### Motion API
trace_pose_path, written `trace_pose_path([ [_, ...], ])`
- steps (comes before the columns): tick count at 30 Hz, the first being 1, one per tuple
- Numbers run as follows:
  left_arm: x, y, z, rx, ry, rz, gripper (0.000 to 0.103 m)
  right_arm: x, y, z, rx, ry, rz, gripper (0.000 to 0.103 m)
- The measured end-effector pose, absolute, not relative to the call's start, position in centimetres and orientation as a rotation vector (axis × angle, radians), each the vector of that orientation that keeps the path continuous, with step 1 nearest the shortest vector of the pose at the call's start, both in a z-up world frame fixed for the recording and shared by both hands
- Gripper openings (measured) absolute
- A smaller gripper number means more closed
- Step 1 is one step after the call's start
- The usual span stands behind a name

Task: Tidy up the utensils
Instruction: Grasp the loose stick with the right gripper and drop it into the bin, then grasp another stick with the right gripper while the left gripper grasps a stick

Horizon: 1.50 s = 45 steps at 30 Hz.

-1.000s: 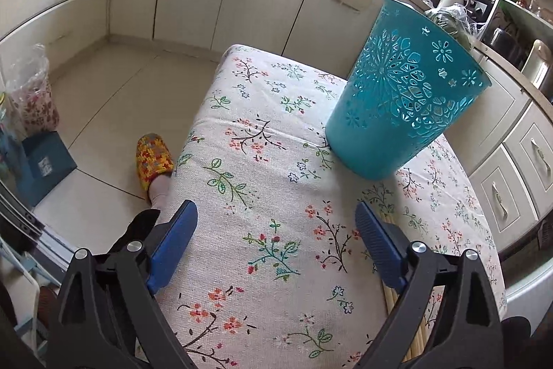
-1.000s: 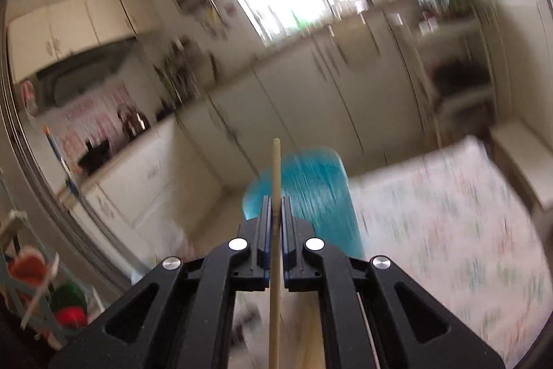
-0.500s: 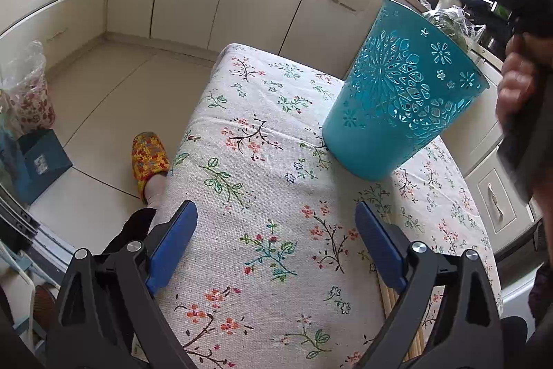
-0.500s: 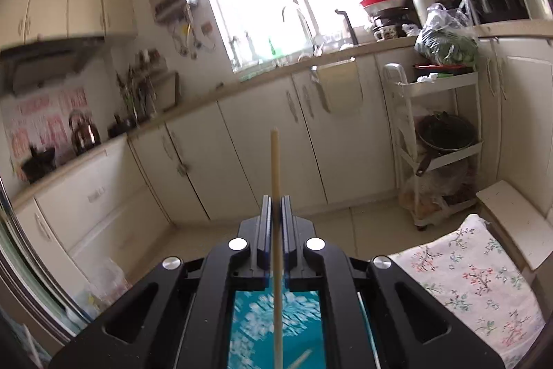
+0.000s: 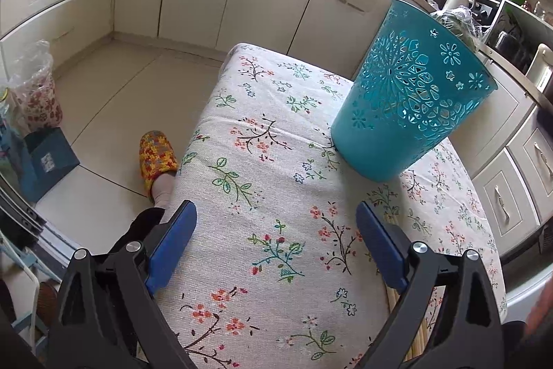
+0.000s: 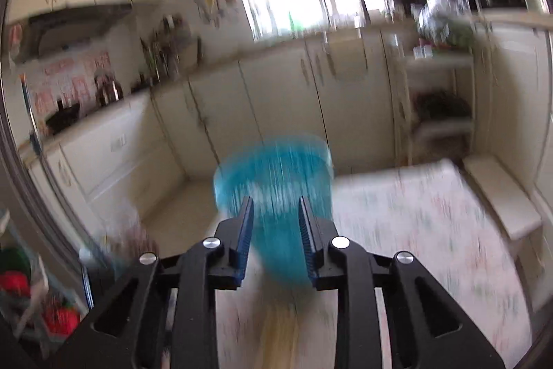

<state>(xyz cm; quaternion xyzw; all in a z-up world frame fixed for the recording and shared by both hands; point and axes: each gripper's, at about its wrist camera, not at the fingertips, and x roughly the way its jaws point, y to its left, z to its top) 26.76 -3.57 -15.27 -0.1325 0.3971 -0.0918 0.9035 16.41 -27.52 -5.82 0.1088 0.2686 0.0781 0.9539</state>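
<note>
Item: teal openwork plastic basket (image 5: 411, 99), tapered, standing upright on the floral white tablecloth (image 5: 262, 182) toward its far right part; mouth facing up. Contents not visible through the pierced wall.

Item: bundle of pale wooden chopsticks (image 5: 397, 303), lying flat on the cloth at the near right, just behind the left gripper's right finger. Long axis running from the near edge of the table toward the basket; which end is the tip cannot be told. In the right wrist view the bundle (image 6: 280, 331) is showing as a yellowish blur below the jaws, again pointing at the basket (image 6: 273, 192).

Item: left gripper (image 5: 276, 244), hovering over the cloth with its blue pads spread wide, holding nothing.

Item: right gripper (image 6: 274, 239), jaws having just been opening, now standing partly apart with nothing between them; view smeared by motion.

Step in hand, as judged: the right gripper is heading for the bundle to fetch the next stick. Doing it well means slowing before contact, setting the pads across a single stick's length near its middle, and closing only once one stick is separated, so that its neighbours are not dragged along.
</note>
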Motion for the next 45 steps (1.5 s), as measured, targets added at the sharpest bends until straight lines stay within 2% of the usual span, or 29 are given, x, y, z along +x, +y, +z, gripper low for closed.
trace_pose_path([
  [5, 26.7, -3.6, -15.3, -0.263, 0.824, -0.176, 0.090, 15.8, -26.7, -13.6, 0.200, 0.800, 0.174, 0.015],
  [13, 26.7, -3.9, -15.4, -0.248, 0.831, -0.170, 0.090, 19.4, -24.9, -15.5, 0.120, 0.884, 0.175, 0.014],
  [22, 26.9, -4.3, -15.4, -0.229, 0.838, -0.174, 0.090, 18.7, -26.0, -16.0, 0.158, 0.885, 0.192, 0.014],
  [24, 26.9, -4.4, -15.4, -0.222, 0.841, -0.172, 0.090, 18.7, -26.2, -16.2, 0.169, 0.888, 0.195, 0.013],
  [26, 27.0, -4.7, -15.5, -0.214, 0.846, -0.167, 0.090, 18.7, -26.4, -16.2, 0.166, 0.892, 0.179, 0.007],
  [31, 27.2, -5.5, -15.6, -0.163, 0.865, -0.149, 0.091, 18.5, -25.6, -16.1, 0.087, 0.889, 0.160, 0.007],
  [39, 27.5, -7.0, -16.0, -0.070, 0.904, -0.120, 0.091, 18.2, -28.3, -16.2, 0.225, 0.881, 0.144, 0.005],
  [45, 25.3, -7.6, -14.3, -0.042, 0.863, -0.140, 0.091, 18.1, -29.1, -16.2, 0.284, 0.878, 0.144, 0.005],
])
